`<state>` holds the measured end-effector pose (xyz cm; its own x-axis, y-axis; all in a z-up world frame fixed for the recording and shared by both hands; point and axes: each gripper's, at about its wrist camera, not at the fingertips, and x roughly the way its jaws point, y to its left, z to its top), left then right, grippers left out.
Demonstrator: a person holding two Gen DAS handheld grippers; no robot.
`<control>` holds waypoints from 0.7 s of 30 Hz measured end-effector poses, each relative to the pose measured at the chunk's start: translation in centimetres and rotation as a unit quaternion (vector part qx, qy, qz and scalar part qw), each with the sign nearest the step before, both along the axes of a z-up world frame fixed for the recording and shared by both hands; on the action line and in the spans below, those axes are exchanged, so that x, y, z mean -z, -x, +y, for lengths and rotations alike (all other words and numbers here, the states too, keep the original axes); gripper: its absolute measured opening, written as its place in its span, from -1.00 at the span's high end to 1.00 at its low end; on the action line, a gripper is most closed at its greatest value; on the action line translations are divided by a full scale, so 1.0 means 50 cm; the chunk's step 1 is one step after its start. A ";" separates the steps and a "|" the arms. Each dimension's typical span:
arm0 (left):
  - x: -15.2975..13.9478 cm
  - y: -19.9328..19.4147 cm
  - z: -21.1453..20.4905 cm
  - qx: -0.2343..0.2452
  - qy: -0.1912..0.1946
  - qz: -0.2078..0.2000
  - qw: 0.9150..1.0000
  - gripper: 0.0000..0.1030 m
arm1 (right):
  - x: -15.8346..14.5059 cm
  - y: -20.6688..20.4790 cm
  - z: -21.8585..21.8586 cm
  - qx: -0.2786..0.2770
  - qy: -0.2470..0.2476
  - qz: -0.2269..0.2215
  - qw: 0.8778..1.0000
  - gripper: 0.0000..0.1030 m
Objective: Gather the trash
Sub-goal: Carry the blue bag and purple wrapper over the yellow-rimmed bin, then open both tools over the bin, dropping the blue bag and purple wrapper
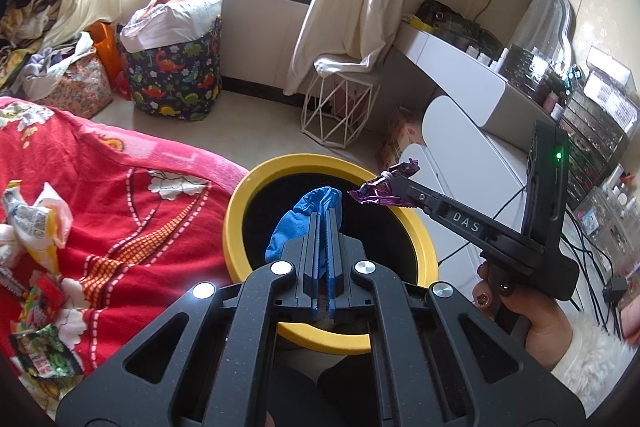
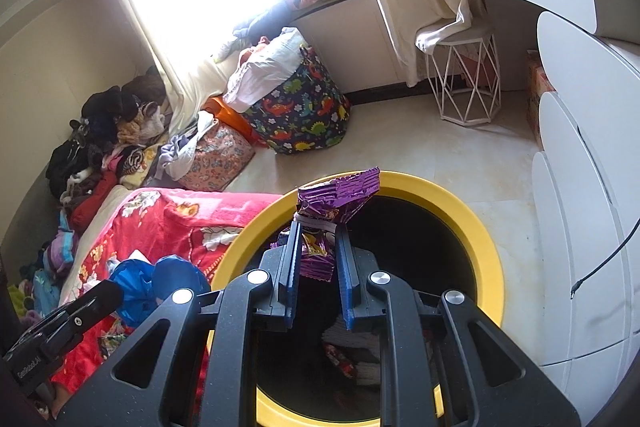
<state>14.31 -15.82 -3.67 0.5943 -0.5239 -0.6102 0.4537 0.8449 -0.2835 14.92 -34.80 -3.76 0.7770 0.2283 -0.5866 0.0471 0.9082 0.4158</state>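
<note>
A yellow-rimmed bin (image 1: 236, 211) (image 2: 476, 231) with a dark inside stands beside the bed. My left gripper (image 1: 323, 217) is shut on a blue glove (image 1: 316, 205) and holds it over the bin's mouth; the glove also shows in the right wrist view (image 2: 160, 285). My right gripper (image 2: 320, 227) has its jaws parted, with a purple wrapper (image 2: 340, 195) hanging between the fingers at the tips, above the bin. That wrapper shows in the left wrist view (image 1: 380, 187) at the right gripper's tip. Some trash lies at the bin's bottom (image 2: 348, 363).
A red floral blanket (image 1: 132, 195) covers the bed to the left, with several wrappers (image 1: 40, 227) on it. A dinosaur-print laundry bag (image 1: 176, 75), a white wire stool (image 1: 340, 111) and a white dresser (image 1: 472, 147) stand around the floor. Cables (image 1: 588, 255) hang at right.
</note>
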 end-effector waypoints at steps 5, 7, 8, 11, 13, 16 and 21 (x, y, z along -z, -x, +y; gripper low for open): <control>0.016 -0.005 -0.020 0.009 -0.005 0.012 1.000 0.99 | 0.016 0.000 -0.013 0.000 0.003 0.015 1.000 0.68; 0.020 -0.009 -0.025 0.010 -0.007 0.015 1.000 0.99 | 0.024 -0.001 -0.018 0.001 0.001 0.022 1.000 0.68; 0.023 -0.010 -0.028 0.011 -0.007 0.017 1.000 0.99 | 0.026 -0.002 -0.021 0.001 0.002 0.023 1.000 0.68; 0.029 -0.016 -0.035 0.013 -0.009 0.021 1.000 0.99 | 0.033 -0.003 -0.026 -0.001 0.000 0.029 1.000 0.68; 0.032 -0.020 -0.041 0.014 -0.011 0.022 1.000 0.99 | 0.038 -0.003 -0.029 -0.004 -0.001 0.032 0.999 0.68; 0.035 -0.024 -0.046 0.010 -0.012 0.026 1.000 0.99 | 0.043 -0.003 -0.033 -0.004 -0.002 0.035 0.999 0.67; 0.034 -0.034 -0.035 -0.012 -0.009 0.025 1.000 -0.09 | 0.045 -0.002 -0.046 -0.001 -0.014 0.038 0.999 0.12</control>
